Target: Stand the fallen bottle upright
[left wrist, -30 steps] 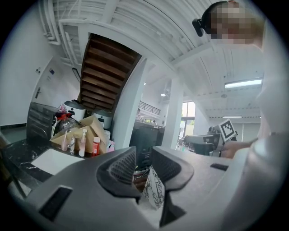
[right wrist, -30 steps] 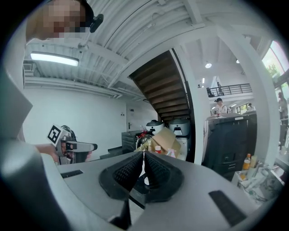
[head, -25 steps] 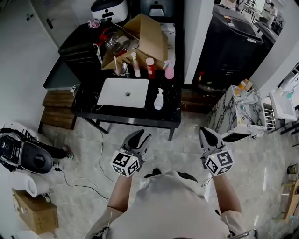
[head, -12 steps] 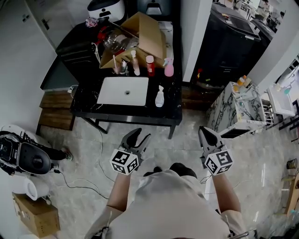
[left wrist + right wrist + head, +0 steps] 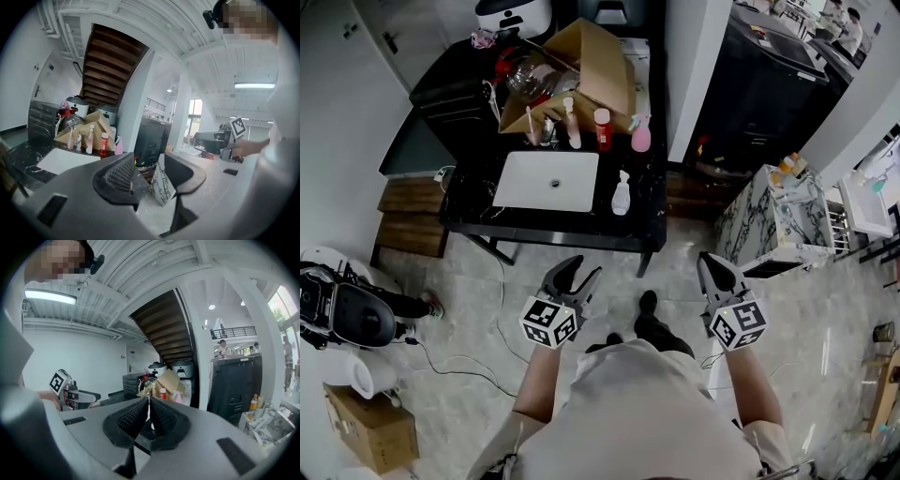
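Pale marble floor point(image 5: 459, 281); black worktop point(image 5: 469, 202) standing at the person's 12 o'clock.

Change: a dark shoe point(image 5: 647, 305) is now stepping forward between the grippers. The left gripper point(image 5: 584, 270) has just been opening, its jaws parting on nothing. The right gripper point(image 5: 710, 261) is staying clenched and empty.

Clear spray bottle point(image 5: 621, 195) is sitting on the worktop at 3 o'clock of the white basin point(image 5: 548, 183); whether it is lying or upright is unclear.

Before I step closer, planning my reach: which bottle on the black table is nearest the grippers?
The clear bottle, alone beside the white basin; the pink bottle and red-capped bottle sit farther back.
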Motion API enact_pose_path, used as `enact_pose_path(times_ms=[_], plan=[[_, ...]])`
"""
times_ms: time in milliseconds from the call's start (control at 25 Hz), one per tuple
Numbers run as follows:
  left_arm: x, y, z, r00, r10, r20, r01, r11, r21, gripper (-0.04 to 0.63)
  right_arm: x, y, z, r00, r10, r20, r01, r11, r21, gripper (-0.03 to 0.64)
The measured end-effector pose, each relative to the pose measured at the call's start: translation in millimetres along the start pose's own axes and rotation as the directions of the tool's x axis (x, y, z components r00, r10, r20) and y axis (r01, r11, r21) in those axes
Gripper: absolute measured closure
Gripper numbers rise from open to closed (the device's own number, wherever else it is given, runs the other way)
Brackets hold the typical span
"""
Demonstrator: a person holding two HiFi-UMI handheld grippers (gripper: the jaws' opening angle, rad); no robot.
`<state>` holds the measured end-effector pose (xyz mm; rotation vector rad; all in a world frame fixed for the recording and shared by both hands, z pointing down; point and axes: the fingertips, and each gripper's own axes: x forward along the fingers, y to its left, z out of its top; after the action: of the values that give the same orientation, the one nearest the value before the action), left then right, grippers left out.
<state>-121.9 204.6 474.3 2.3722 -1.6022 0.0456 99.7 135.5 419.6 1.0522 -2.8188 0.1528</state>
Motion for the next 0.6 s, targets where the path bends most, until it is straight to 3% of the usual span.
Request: enact_pose_path(times_ms=[600], plan=[[95.3, 47.1, 14.6, 0.998, 0.057, -0.042, -0.058, 0.998, -0.024, 0.387, 97.9, -79.1, -9.8, 0.996, 0.074, -0.052, -0.070, 0.996, 0.059, 0.583]])
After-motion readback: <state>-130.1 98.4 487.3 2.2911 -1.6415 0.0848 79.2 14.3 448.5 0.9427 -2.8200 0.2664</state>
